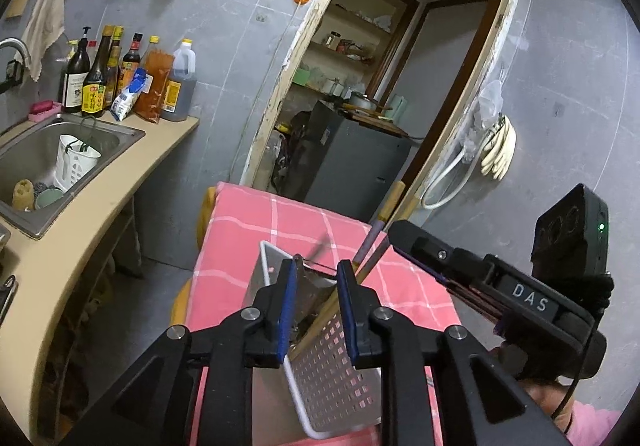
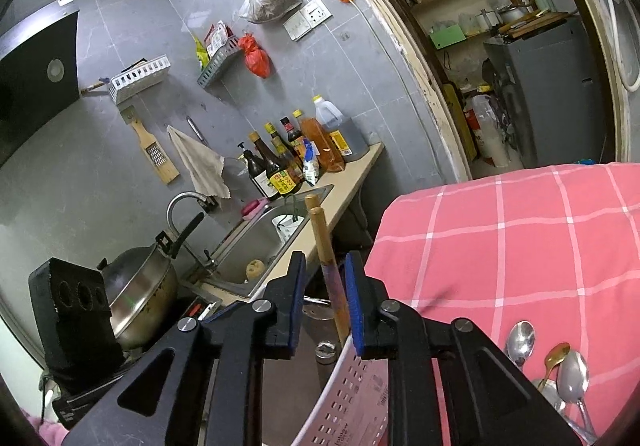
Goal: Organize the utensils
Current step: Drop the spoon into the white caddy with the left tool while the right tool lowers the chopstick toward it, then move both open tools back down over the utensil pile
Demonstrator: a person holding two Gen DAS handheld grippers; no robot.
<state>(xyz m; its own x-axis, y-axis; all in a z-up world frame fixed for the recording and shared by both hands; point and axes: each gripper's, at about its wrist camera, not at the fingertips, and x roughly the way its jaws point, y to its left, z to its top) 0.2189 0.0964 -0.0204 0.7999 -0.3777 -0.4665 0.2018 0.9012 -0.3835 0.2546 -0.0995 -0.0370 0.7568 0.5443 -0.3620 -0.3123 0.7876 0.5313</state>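
A perforated metal utensil holder (image 1: pixel 332 362) stands on the pink checked tablecloth (image 1: pixel 260 230). My left gripper (image 1: pixel 317 266) straddles its upper rim, jaws part open; whether they grip it I cannot tell. Wooden chopsticks (image 1: pixel 380 230) lean out of the holder. In the right wrist view my right gripper (image 2: pixel 325 260) has the chopsticks (image 2: pixel 326 246) between its jaws with a gap at each side, above the holder (image 2: pixel 348 398). Several spoons (image 2: pixel 560 362) lie on the cloth at the lower right.
A sink (image 1: pixel 60 150) with a white basket (image 1: pixel 74 162) sits in the counter at left, bottles (image 1: pixel 128 78) behind it. A lidded pot (image 2: pixel 140 294) stands on the stove. An open doorway (image 1: pixel 380 106) lies beyond the table.
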